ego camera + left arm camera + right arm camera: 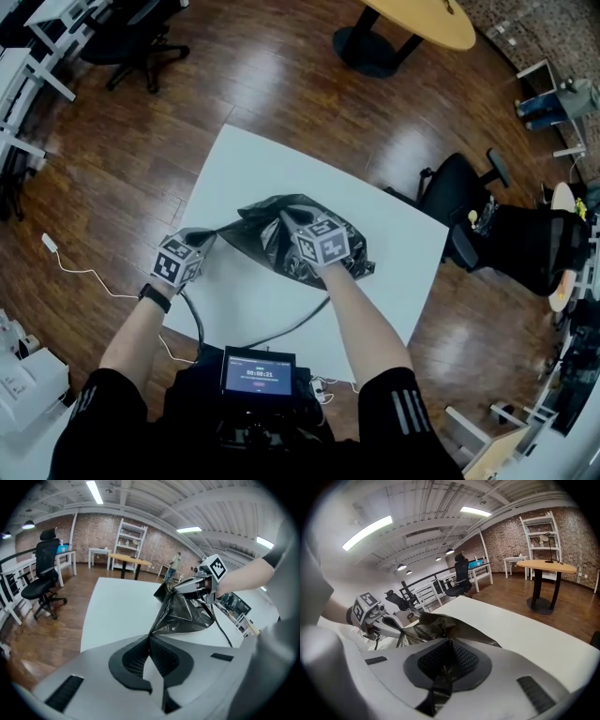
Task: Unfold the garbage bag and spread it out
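Observation:
A crumpled black garbage bag (267, 234) lies bunched in the middle of the white table (246, 167). My left gripper (208, 237) is shut on the bag's left corner, and a strand of film stretches from it toward the bulk. In the left gripper view the bag (185, 616) runs straight out of my shut left gripper (149, 638) to the right gripper (172, 588). My right gripper (289, 222) sits on top of the bag's middle. In the right gripper view the black film (436, 626) is pinched in the right gripper (449, 643) and trails back between the jaws. The left gripper (403, 632) shows at the left.
A black cable (286, 328) crosses the table's near part and drops off the front edge. A black office chair (459, 202) stands close to the table's right edge. A round wooden table (427, 19) is at the far side, and another chair (131, 42) at the far left.

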Demonstrator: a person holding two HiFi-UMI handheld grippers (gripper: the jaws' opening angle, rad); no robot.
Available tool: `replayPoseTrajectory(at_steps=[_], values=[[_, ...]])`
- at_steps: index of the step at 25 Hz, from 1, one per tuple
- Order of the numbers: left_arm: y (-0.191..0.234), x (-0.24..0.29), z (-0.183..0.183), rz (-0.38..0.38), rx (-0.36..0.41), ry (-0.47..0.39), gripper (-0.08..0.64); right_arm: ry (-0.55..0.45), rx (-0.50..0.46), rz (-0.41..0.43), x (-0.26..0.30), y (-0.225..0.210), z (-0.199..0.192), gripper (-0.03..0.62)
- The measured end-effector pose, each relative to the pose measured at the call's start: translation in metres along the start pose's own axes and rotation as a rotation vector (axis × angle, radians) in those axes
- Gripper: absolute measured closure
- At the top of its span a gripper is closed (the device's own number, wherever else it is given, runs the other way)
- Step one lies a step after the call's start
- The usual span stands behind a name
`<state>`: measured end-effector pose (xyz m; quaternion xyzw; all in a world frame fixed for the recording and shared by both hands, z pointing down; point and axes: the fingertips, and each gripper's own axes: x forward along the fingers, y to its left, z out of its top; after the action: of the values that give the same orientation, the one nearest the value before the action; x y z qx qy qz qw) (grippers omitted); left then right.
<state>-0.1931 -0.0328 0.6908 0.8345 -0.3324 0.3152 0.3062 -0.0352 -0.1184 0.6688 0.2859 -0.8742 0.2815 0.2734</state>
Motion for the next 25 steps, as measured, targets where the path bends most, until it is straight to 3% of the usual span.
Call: replayPoseTrajectory(at_steps=[4,7,13,17,19,22,25], values=[[0.008,-0.006,0.000,0.008,-0.015,0.003,0.558,-0.014,0.032,0.046,-0.004,0.004,0.004,0.526],[0.012,-0.011,0.000,0.007,-0.035,0.003,0.490,-0.051,0.066,0.072,-0.016,0.003,0.009,0.488],[0.022,-0.029,0.011,0.087,0.040,-0.013,0.457,-0.153,0.085,0.013,-0.058,-0.025,0.024,0.463],[-0.020,-0.034,0.050,0.056,0.262,-0.070,0.457,-0.129,0.039,-0.034,-0.067,-0.040,0.023,0.463],[-0.047,-0.023,0.061,0.021,0.430,-0.072,0.457,-0.046,-0.016,-0.044,-0.062,-0.044,0.009,0.463],[-0.080,0.007,0.058,-0.024,0.652,-0.007,0.453,0.091,-0.128,-0.058,-0.059,-0.047,-0.016,0.463],[-0.088,0.033,0.052,-0.028,0.737,0.056,0.439,0.179,-0.239,-0.041,-0.060,-0.040,-0.035,0.463]])
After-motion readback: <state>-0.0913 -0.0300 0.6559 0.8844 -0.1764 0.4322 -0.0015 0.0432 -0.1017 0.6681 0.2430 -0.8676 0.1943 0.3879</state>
